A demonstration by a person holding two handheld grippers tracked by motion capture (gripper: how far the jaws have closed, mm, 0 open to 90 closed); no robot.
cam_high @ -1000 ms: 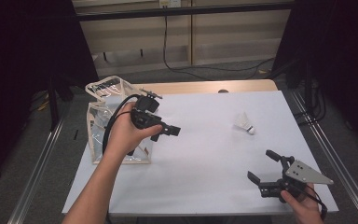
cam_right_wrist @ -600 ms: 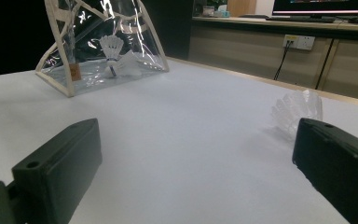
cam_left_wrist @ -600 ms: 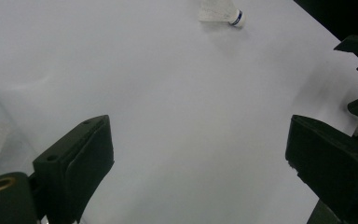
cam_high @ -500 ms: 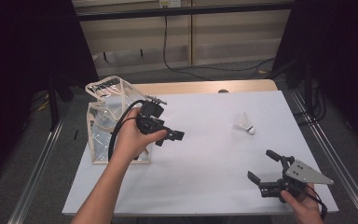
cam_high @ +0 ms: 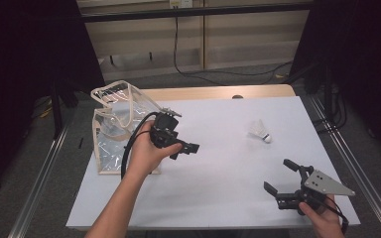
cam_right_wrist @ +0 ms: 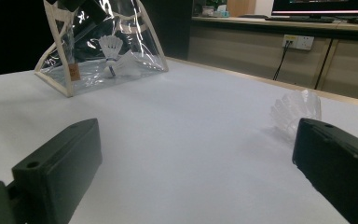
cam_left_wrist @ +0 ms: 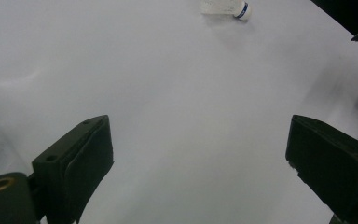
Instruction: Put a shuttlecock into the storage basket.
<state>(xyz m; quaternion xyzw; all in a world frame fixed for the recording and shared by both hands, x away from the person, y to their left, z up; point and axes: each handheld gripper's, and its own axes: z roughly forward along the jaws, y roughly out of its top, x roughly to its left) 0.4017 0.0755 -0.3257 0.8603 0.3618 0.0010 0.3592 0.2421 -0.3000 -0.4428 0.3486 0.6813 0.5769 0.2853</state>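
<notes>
Risk noted: we hold the right gripper and left gripper with jaws wide and empty, and the light shuttlecock lying loose on the table, beyond both, may skid from a nudge instead of reaching the clear bag.

Readable text: none is showing anywhere.
Tag on clear bag: orange, its print is staying too small to read.

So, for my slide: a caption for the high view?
Left gripper open beside clear bag; right gripper open near shuttlecock.
</notes>
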